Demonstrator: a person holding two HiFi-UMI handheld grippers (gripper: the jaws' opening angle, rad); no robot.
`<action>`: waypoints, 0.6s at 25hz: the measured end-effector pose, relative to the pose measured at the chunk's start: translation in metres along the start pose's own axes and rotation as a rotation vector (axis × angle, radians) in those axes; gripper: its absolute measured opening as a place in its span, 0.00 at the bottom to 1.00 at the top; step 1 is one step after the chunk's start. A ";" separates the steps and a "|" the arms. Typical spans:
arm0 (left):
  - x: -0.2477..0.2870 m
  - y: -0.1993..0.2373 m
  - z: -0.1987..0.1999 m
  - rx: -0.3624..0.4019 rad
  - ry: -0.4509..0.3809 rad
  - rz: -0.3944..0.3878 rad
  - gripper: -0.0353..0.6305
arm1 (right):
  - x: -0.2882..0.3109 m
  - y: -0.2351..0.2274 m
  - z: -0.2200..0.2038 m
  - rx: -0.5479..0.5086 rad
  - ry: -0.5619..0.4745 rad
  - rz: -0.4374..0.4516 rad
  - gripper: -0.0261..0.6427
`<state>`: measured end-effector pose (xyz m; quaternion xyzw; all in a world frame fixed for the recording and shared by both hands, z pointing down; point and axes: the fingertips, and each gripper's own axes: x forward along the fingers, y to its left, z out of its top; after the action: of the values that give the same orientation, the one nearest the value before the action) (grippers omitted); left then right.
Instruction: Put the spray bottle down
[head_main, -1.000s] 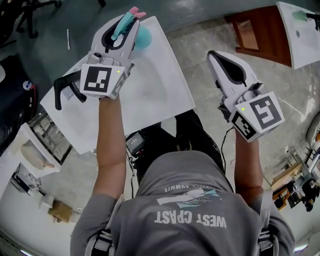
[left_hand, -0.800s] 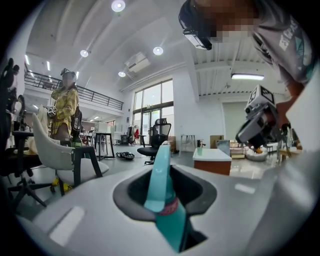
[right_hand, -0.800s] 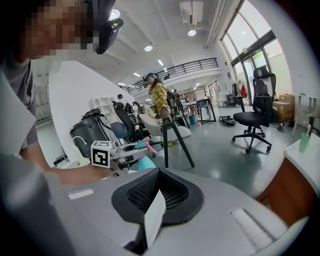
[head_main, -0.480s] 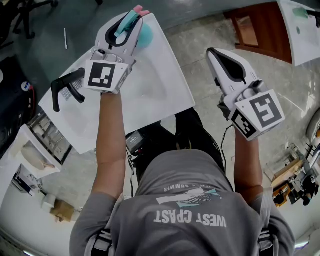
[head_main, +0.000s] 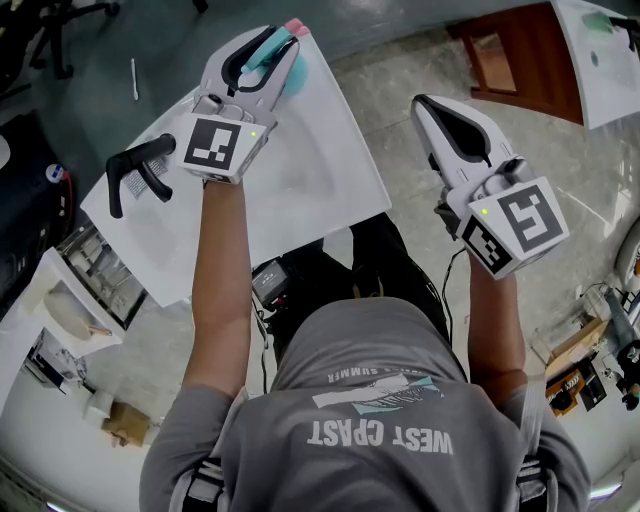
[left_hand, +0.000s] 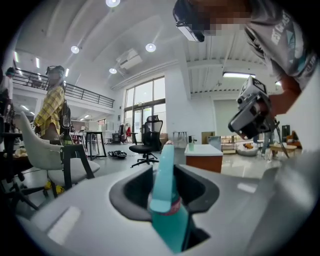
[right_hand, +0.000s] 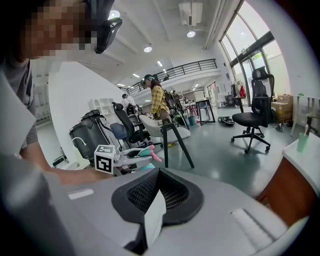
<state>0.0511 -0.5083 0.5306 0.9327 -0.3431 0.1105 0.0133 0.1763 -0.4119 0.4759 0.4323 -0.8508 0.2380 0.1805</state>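
On the grey shirt (head_main: 380, 430) we read "WEST COAST" in big pale letters (upside down in the head view). Above it runs a smaller line, of which only "SUMMER" comes out. The left cube (head_main: 217, 148) and the right cube (head_main: 518, 225) each bear a black-and-white square code, which we cannot read as letters or numbers.

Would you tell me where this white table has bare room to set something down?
The white table is bare across its middle and right side, between the spray bottle at the far corner and the near edge. The strip nearer than the black-handled tool is bare too. Crowded: far corner, left edge.
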 end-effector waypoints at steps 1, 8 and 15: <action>0.000 -0.001 -0.002 -0.002 0.009 -0.005 0.26 | -0.001 0.000 0.000 0.000 -0.002 -0.001 0.04; -0.005 -0.014 -0.003 0.010 0.052 -0.037 0.34 | -0.010 0.005 0.001 0.000 -0.017 -0.003 0.04; -0.011 -0.026 0.012 0.071 0.084 -0.068 0.49 | -0.020 0.012 0.011 -0.009 -0.039 0.001 0.04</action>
<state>0.0625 -0.4826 0.5180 0.9382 -0.3062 0.1611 -0.0016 0.1767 -0.3994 0.4533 0.4357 -0.8555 0.2258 0.1655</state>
